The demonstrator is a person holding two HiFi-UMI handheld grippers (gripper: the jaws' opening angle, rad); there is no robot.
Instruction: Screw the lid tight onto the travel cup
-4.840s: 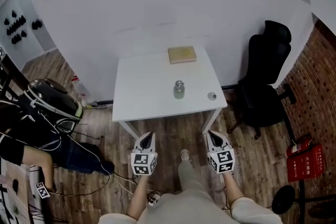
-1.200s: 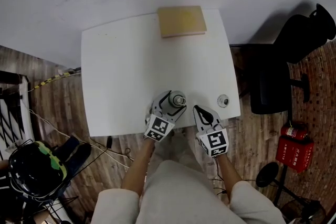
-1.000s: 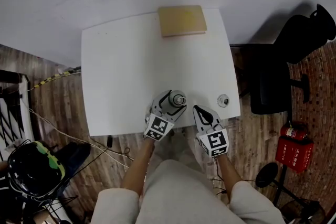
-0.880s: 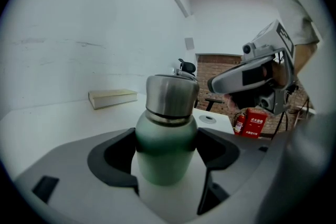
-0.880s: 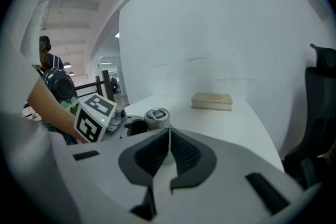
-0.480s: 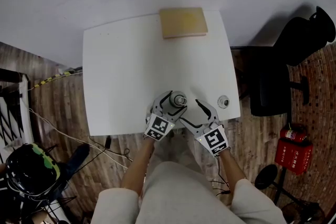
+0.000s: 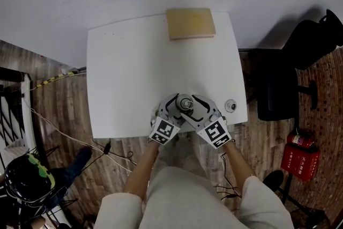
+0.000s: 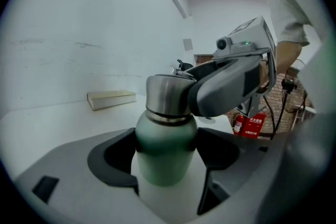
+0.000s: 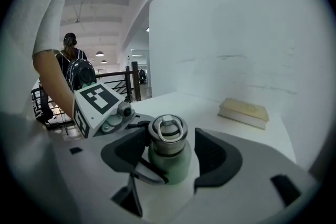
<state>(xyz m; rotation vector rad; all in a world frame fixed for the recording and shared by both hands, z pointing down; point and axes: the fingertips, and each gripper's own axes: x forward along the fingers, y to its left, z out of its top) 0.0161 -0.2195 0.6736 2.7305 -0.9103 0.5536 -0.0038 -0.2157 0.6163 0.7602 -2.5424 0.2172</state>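
The pale green travel cup (image 8: 165, 149) stands upright near the white table's (image 7: 123, 72) 5 o'clock edge, its steel ring-topped lid (image 9: 167, 131) seated on top.

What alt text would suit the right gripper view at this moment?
The right tongs straddle the steel lid of a green travel cup, jaws just closing in but not yet gripping it. The left tongs clamp the cup's body from the left on a white table, a book lying beyond.
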